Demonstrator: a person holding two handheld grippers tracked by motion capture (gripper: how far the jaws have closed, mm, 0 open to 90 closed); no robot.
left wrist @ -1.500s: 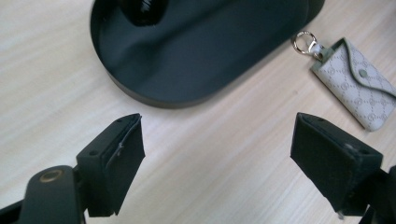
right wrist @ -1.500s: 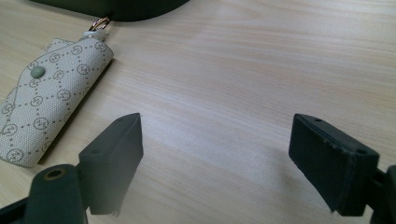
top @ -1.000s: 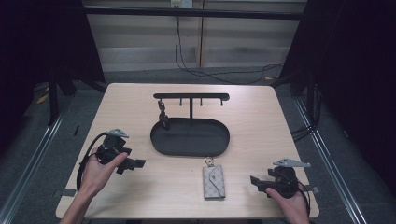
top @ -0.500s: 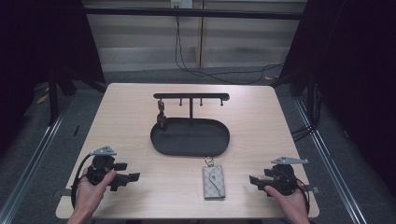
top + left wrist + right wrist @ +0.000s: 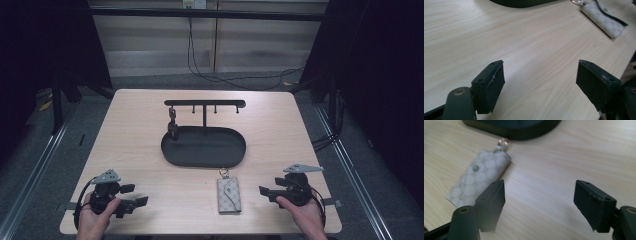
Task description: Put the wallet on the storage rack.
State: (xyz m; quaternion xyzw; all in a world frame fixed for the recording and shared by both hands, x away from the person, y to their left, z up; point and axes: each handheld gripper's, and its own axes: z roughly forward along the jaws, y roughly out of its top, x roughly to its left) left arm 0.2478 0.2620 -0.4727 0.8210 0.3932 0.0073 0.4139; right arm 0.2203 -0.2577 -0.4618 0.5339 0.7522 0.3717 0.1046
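**Both grippers low at the near edge, jaws apart and empty**

The left hand [image 5: 95,220] comes in at the near left corner of the desk [image 5: 130,125] and holds the left gripper [image 5: 134,196] just above the wood, pointing right along the near edge. Its grey three-cornered plate sits on top and its cable loops round at the desk's left edge. In the left gripper view the two black jaws stand wide apart with bare wood between them.

The right hand [image 5: 300,215] comes in at the near right corner and holds the right gripper [image 5: 264,191] pointing left, toward the middle of the near edge. In the right gripper view its jaws are likewise spread wide, gripping nothing.

A small key pouch [image 5: 228,195] lies flat near the middle of the near edge, between the two grippers and apart from both. It is pale grey-beige with a repeating printed pattern, a darker trimmed flap with a snap, and a metal ring at the end that points to the far side. That ring lies just beside the near rim of a black oval tray [image 5: 204,160] at the desk's centre. A black post with a crossbar [image 5: 205,103] rises from the tray's far side; small pegs hang under the bar, and a dark key-like item [image 5: 172,122] hangs from its left end.
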